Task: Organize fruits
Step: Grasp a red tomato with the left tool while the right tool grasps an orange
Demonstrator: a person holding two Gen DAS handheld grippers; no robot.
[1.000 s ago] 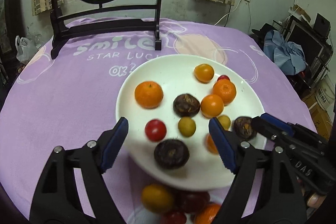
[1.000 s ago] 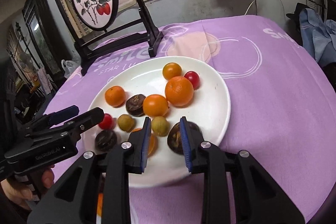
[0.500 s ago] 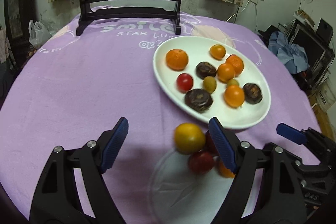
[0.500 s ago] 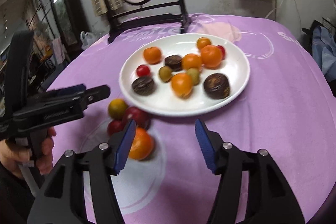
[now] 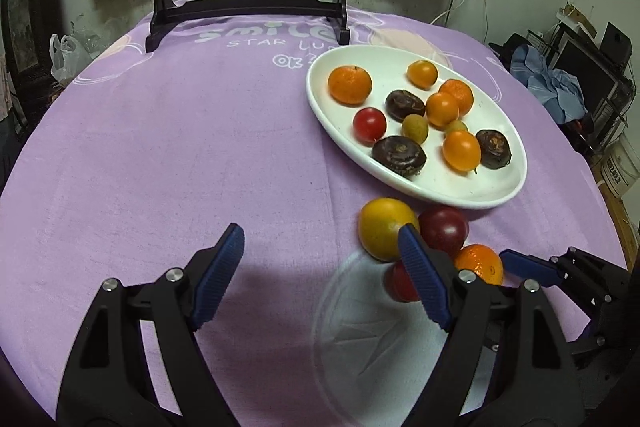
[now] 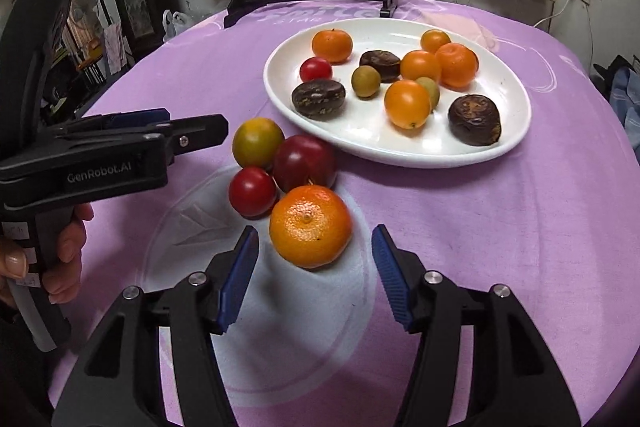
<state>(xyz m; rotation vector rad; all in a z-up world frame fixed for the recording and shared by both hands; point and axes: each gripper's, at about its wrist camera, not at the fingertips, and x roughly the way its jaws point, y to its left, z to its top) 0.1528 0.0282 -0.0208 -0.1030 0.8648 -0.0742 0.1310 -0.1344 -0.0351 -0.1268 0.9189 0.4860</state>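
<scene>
While both grippers gape empty (fingers wide), loose mandarin (image 6: 310, 225) sits beside white plate (image 6: 516, 131)

You've got ten-odd fruits on the white plate (image 6: 516, 131) — oranges, red tomato, dark ones, small green ones — w/ four more clustered just beside its near rim: mandarin (image 6: 310, 225), dark-red plum (image 6: 305, 163), small tomato (image 6: 252, 191), yellow-green fruit (image 6: 258, 143).

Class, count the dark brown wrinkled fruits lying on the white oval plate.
3. One dark brown wrinkled fruit lies at the white oval plate's near-left rim, one at its near-right, one mid-plate beside the oranges. None seems hidden.
</scene>
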